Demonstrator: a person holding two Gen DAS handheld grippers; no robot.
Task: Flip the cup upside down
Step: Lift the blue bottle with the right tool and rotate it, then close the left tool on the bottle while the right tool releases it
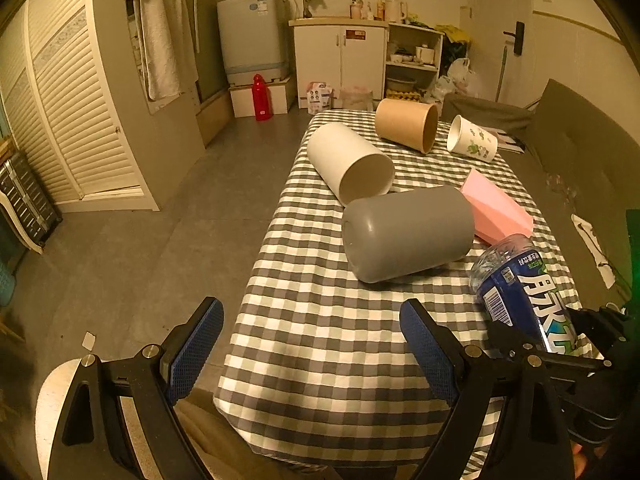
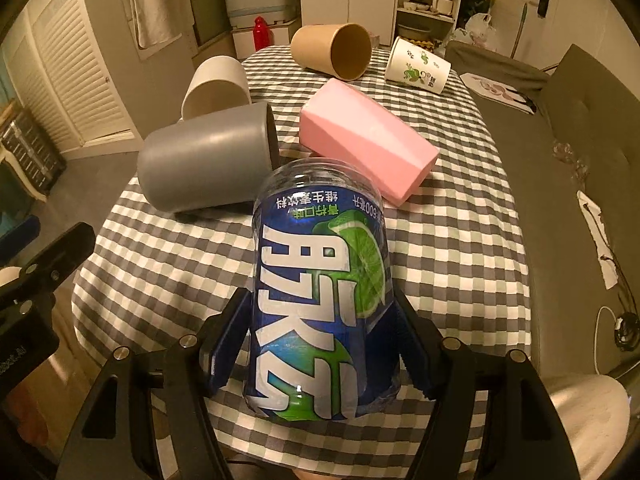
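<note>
My right gripper (image 2: 320, 320) is shut on a clear plastic cup with a blue label (image 2: 320, 280), held above the near end of the checked table (image 2: 460, 240); the same blue-label cup (image 1: 520, 280) shows at the right of the left wrist view. My left gripper (image 1: 312, 344) is open over the table's near left edge with nothing between its blue pads. On their sides on the cloth lie a grey cup (image 1: 408, 236), a white cup (image 1: 348, 160), a brown paper cup (image 1: 406, 124), a printed paper cup (image 1: 472, 140) and a pink faceted cup (image 1: 496, 208).
The checked table (image 1: 320, 340) is narrow, with open floor (image 1: 180, 220) to its left and a dark sofa (image 2: 560, 160) along its right. A louvred cabinet (image 1: 68, 112), a washing machine (image 1: 252, 32), a red flask (image 1: 260, 96) and white cupboards (image 1: 340, 56) stand at the back.
</note>
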